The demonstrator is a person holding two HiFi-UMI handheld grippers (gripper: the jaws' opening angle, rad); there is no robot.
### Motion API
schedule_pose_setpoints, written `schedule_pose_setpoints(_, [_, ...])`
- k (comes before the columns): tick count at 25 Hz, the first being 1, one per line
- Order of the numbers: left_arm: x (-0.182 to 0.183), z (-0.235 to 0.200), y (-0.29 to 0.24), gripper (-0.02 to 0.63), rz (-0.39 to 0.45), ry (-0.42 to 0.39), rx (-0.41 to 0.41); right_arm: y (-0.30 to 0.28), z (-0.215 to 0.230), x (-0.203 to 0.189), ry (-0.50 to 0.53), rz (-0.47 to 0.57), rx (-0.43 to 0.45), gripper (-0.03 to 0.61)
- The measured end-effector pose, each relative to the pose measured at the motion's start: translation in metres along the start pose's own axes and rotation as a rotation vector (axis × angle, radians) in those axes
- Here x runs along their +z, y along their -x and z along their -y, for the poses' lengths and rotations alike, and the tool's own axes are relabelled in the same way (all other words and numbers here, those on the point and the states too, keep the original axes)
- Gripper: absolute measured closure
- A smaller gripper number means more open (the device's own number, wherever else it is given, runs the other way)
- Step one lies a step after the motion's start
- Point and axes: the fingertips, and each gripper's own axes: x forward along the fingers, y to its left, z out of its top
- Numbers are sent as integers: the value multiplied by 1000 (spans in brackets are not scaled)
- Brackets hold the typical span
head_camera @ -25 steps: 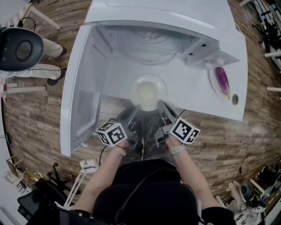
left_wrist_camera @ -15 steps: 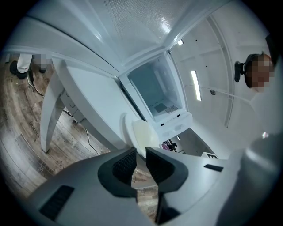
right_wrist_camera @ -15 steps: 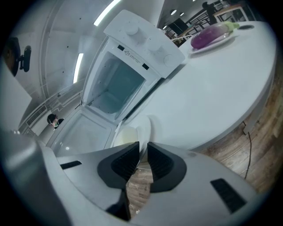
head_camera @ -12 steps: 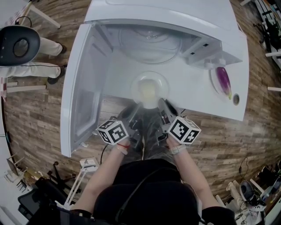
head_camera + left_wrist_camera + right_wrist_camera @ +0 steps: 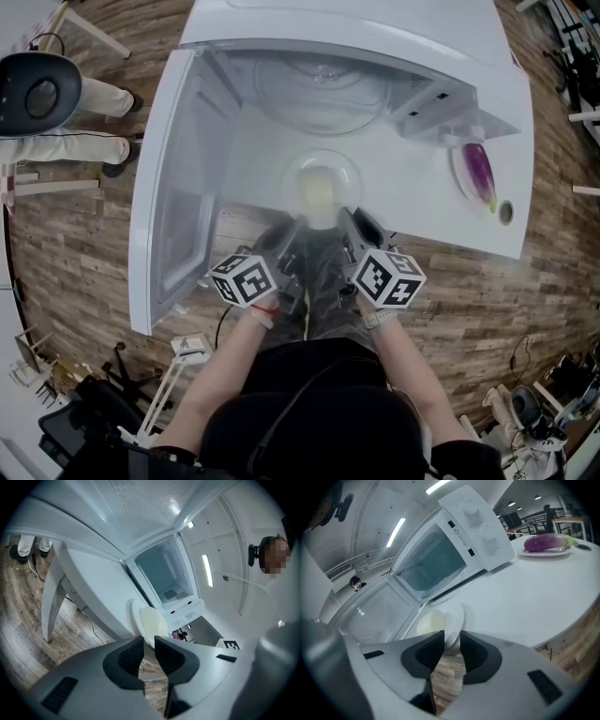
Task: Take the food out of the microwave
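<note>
A white plate with a pale round food lies on the white table in front of the open microwave. My left gripper is shut on the plate's near rim, and its jaws are clamped round the edge. My right gripper is at the same rim a little to the right. Its jaws are opening, and the plate's edge stands between the pads with a gap on each side. The microwave's chamber holds no food.
The microwave door hangs open to the left. A purple eggplant lies on a small plate at the table's right end, beside the microwave's control panel. A person stands at the far left on the wood floor.
The right gripper has rolled about its own axis and its jaws have widened off the plate's rim. The left gripper and the plate have stayed put.
</note>
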Motion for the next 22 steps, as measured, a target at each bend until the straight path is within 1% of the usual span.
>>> schedule_pose_setpoints(7, [1,0,-1,549,-4,-4,-1,-1,-2,1,34,3,-8,469])
schedule_pose_setpoints(11, [0,-1,-3,551,-9,-12,2,-1,-3,3,56,17,-10,424])
schedule_pose_setpoints(22, [-1,-1,-2,549,-20,-26,-5,0,-4,4,73,29,6,410])
